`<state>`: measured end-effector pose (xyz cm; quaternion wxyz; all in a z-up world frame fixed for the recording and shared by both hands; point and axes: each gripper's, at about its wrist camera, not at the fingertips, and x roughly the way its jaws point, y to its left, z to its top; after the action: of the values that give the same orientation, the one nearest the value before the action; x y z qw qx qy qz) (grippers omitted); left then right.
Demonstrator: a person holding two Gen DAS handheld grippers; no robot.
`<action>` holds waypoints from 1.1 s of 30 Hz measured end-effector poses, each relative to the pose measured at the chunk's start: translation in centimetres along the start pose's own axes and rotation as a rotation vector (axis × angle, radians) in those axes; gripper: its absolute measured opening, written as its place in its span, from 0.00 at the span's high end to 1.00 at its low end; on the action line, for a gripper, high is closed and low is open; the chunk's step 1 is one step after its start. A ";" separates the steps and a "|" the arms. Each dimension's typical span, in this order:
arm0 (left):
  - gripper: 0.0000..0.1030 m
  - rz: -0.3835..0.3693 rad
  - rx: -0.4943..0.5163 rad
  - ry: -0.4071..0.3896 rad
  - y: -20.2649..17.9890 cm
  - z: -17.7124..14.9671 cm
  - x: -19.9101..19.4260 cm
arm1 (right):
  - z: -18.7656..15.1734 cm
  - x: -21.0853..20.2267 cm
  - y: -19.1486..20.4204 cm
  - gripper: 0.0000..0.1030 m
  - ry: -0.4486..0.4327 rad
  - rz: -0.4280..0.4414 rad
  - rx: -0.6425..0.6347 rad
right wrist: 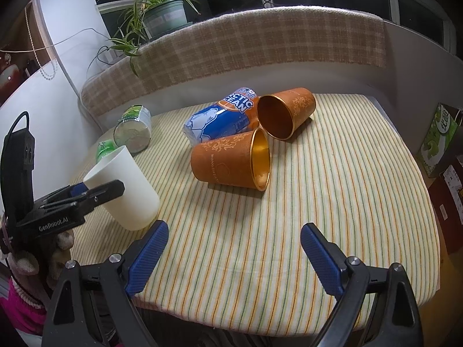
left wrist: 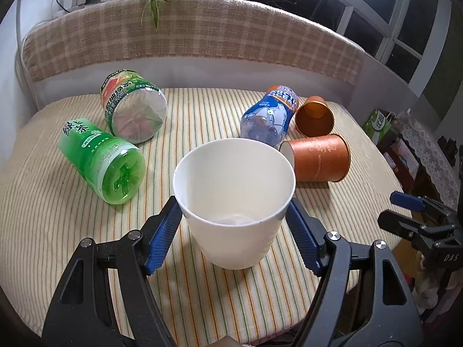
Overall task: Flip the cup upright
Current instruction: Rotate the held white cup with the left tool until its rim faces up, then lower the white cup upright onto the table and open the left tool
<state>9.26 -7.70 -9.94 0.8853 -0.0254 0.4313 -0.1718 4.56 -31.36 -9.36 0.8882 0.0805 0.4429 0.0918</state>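
Note:
A white cup (left wrist: 234,199) stands mouth up on the striped tablecloth (left wrist: 58,231), tilted a little, between the blue pads of my left gripper (left wrist: 233,205). The pads touch its sides just below the rim, so the gripper is shut on it. In the right wrist view the cup (right wrist: 127,190) sits at the left with the left gripper (right wrist: 86,193) on it. Two orange cups lie on their sides: a near one (right wrist: 231,162) and a far one (right wrist: 285,112). My right gripper (right wrist: 234,231) is open and empty over the near table edge.
A blue Arctic Ocean bottle (right wrist: 222,118) lies against the orange cups. Two green tea bottles (left wrist: 101,162) (left wrist: 134,107) lie on the left. A checked cushion (left wrist: 188,34) runs along the back. Boxes (right wrist: 439,138) stand off the right table edge.

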 end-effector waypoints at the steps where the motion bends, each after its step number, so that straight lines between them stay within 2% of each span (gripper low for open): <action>1: 0.27 0.004 0.008 -0.001 -0.1 -0.1 0.0 | 0.0 0.0 0.0 0.08 0.000 0.000 0.000; 6: 0.27 0.015 0.042 -0.002 -0.8 -0.6 -0.2 | -0.1 0.0 0.1 0.08 0.000 -0.002 0.001; 12: 0.27 -0.005 0.052 -0.004 -1.2 -0.9 -0.4 | -0.2 0.1 0.3 0.08 -0.001 -0.001 0.003; 24: 0.24 -0.053 0.017 0.026 -0.9 -1.3 -0.1 | -0.4 0.1 0.5 0.08 -0.001 -0.002 0.003; 28: 0.16 -0.059 0.008 0.032 -0.6 -1.5 0.0 | -0.4 0.0 0.5 0.08 -0.003 0.000 0.002; 33: 0.16 -0.058 0.005 0.034 -0.2 -1.9 -0.1 | -0.5 -0.1 0.7 0.08 -0.008 0.000 -0.001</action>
<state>7.69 -7.72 -11.04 0.8726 -0.0328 0.4448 -0.1990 4.08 -30.65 -9.42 0.8900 0.0806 0.4394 0.0915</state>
